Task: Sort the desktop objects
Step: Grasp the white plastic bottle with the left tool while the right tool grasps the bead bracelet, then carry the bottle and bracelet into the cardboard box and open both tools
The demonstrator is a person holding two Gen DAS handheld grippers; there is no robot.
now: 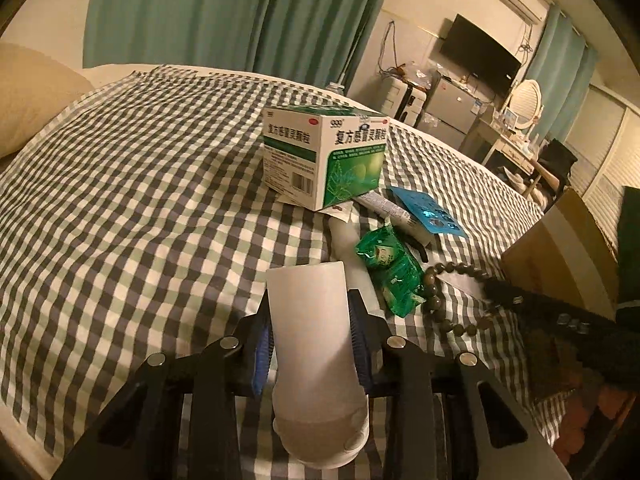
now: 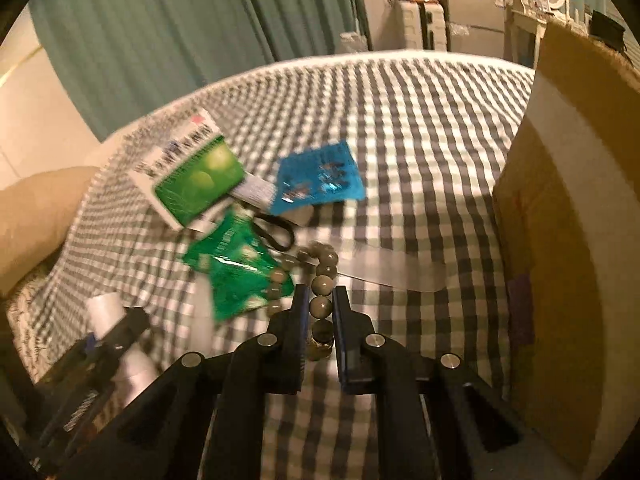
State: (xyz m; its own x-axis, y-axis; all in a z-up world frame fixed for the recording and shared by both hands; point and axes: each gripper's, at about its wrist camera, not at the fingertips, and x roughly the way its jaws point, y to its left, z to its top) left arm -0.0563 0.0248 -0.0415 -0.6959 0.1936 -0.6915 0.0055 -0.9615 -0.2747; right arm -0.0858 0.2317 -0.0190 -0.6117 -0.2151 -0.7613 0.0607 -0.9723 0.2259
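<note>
My left gripper (image 1: 310, 308) is shut on a white plastic bottle (image 1: 312, 344) and holds it above the checked cloth (image 1: 140, 208). My right gripper (image 2: 320, 300) is shut on a string of grey-green beads (image 2: 322, 284); the beads also show in the left wrist view (image 1: 438, 304). A green and white medicine box (image 1: 324, 152), a green sachet (image 1: 390, 268), a blue packet (image 1: 430, 210) and a white tube (image 1: 380, 202) lie in a cluster ahead of the left gripper. The right wrist view shows the box (image 2: 188, 176), sachet (image 2: 236, 272) and blue packet (image 2: 320, 178).
A cardboard box (image 2: 568, 240) stands at the right edge of the cloth, close to the right gripper. A clear flat strip (image 2: 392, 268) and a black loop (image 2: 276, 232) lie by the beads. A pillow (image 1: 32, 92) sits at the far left.
</note>
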